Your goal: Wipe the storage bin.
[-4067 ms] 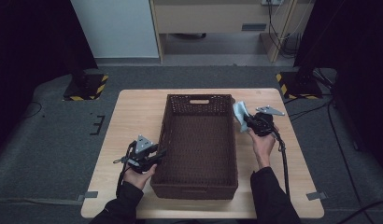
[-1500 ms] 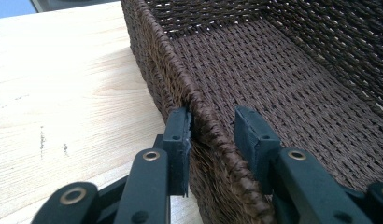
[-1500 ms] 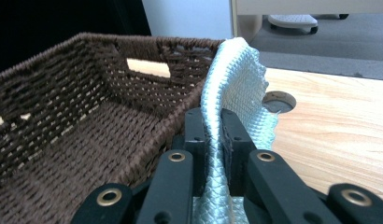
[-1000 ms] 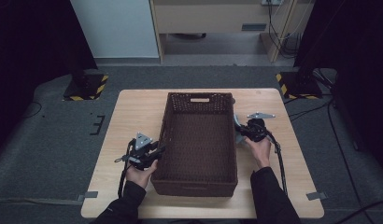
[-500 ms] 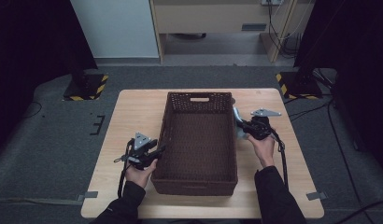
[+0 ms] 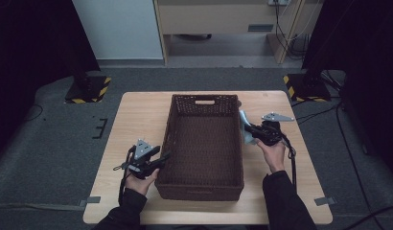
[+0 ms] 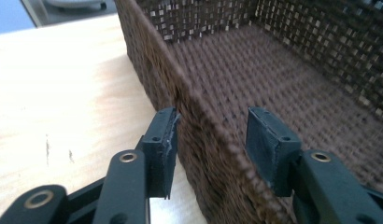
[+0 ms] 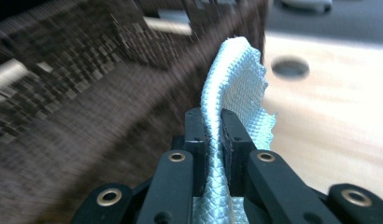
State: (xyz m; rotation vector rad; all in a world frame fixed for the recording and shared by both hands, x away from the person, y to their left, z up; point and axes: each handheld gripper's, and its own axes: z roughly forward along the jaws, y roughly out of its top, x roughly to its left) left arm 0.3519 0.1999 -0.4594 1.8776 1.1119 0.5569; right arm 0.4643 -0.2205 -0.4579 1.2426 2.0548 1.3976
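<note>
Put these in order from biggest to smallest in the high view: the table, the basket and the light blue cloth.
1. Table
2. Basket
3. Light blue cloth, pinched in the right hand-held gripper

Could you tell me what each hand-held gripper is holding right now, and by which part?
The right hand-held gripper pinches a pale blue cloth near its lower end. The left hand-held gripper, just opened, straddles the basket's side wall without gripping it.
</note>
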